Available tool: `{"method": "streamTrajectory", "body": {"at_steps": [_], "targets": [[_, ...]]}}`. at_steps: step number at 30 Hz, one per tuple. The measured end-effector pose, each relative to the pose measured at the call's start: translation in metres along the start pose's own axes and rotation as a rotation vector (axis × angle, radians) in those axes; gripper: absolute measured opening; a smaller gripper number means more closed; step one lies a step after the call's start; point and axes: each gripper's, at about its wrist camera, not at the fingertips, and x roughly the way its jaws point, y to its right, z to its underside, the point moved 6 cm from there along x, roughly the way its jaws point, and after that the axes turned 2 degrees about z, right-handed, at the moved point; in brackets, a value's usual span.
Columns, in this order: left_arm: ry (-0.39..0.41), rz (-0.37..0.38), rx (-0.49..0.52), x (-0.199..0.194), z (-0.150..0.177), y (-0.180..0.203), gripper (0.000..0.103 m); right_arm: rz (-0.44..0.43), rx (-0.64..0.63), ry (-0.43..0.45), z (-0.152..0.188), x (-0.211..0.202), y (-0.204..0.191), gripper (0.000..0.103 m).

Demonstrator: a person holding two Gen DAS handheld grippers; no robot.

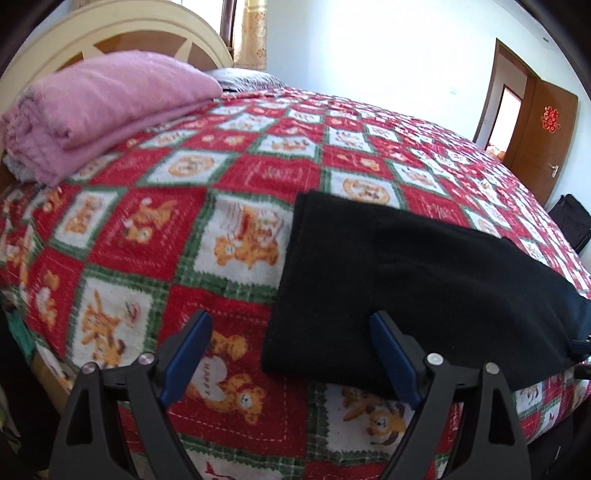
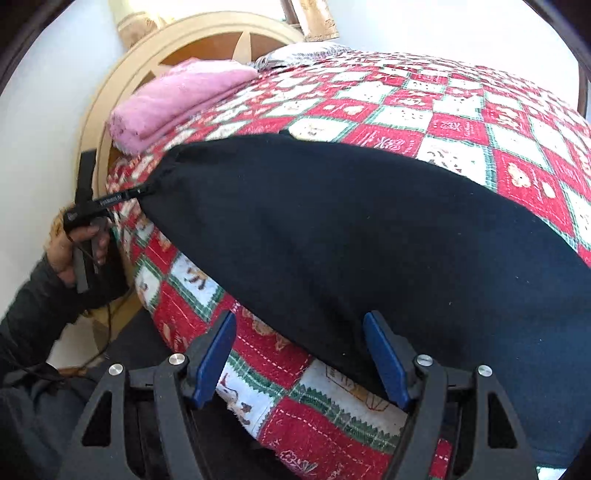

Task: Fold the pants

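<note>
Black pants lie flat on a red, white and green checked quilt with bear pictures. My left gripper hovers over the near left corner of the pants. Its blue pads stand wide apart, and the right pad overlaps the cloth's near edge. In the right wrist view the pants fill the middle. My right gripper is open at their near edge, with nothing pinched. A hand holds the left gripper at the far-left corner of the pants.
A folded pink blanket lies at the head of the bed, in front of a cream headboard. A brown door stands open at the far right, with a black bag on the floor near it. The bed's edge runs just under both grippers.
</note>
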Motion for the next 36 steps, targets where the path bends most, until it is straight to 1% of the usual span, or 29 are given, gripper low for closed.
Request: {"method": "streamTrajectory", "body": {"at_steps": [4, 6, 11, 14, 18, 19, 20, 21, 23, 24, 25, 28, 30, 31, 33, 34, 36], "targets": [[0.022, -0.046, 0.031, -0.013, -0.012, 0.008, 0.09, 0.02, 0.026, 0.035, 0.0, -0.016, 0.011, 0.073], [0.039, -0.047, 0.047, -0.019, -0.019, 0.016, 0.09, 0.042, 0.041, 0.06, -0.001, -0.026, 0.019, 0.073], [0.073, -0.021, 0.091, -0.029, -0.033, 0.046, 0.09, 0.13, 0.067, 0.094, -0.002, -0.05, 0.042, 0.073], [0.076, 0.027, 0.117, -0.028, -0.036, 0.072, 0.09, 0.162, 0.09, 0.118, 0.0, -0.067, 0.058, 0.073], [0.055, 0.081, 0.145, -0.013, -0.032, 0.101, 0.09, 0.222, 0.195, 0.115, 0.014, -0.078, 0.095, 0.073], [0.039, 0.087, 0.152, -0.008, -0.028, 0.106, 0.09, 0.237, 0.226, 0.106, 0.019, -0.078, 0.106, 0.073], [0.024, 0.089, 0.159, -0.002, -0.024, 0.11, 0.09, 0.251, 0.261, 0.077, 0.026, -0.074, 0.119, 0.073], [0.009, 0.09, 0.164, 0.003, -0.02, 0.113, 0.09, 0.25, 0.276, 0.068, 0.029, -0.074, 0.125, 0.073], [-0.018, 0.078, 0.162, 0.012, -0.011, 0.113, 0.09, 0.201, 0.302, 0.101, 0.031, -0.078, 0.13, 0.073], [-0.032, 0.077, 0.154, 0.016, -0.006, 0.111, 0.09, 0.193, 0.311, 0.111, 0.03, -0.083, 0.131, 0.073], [-0.041, 0.081, 0.144, 0.018, -0.003, 0.109, 0.09, 0.206, 0.31, 0.127, 0.029, -0.089, 0.133, 0.073], [-0.024, 0.082, 0.153, 0.015, 0.001, 0.109, 0.09, 0.255, 0.32, 0.215, 0.026, -0.123, 0.143, 0.073], [-0.025, 0.086, 0.146, 0.014, 0.001, 0.109, 0.09, 0.287, 0.371, 0.275, 0.029, -0.156, 0.162, 0.073], [-0.024, 0.09, 0.136, 0.014, 0.0, 0.108, 0.09, 0.319, 0.399, 0.31, 0.032, -0.176, 0.174, 0.073], [-0.023, 0.094, 0.128, 0.014, 0.0, 0.107, 0.09, 0.4, 0.455, 0.376, 0.043, -0.217, 0.197, 0.073], [-0.023, 0.091, 0.13, 0.014, 0.0, 0.107, 0.09, 0.448, 0.513, 0.417, 0.054, -0.244, 0.216, 0.073], [-0.024, 0.089, 0.128, 0.015, 0.0, 0.107, 0.09, 0.485, 0.614, 0.453, 0.074, -0.28, 0.247, 0.072]]}}
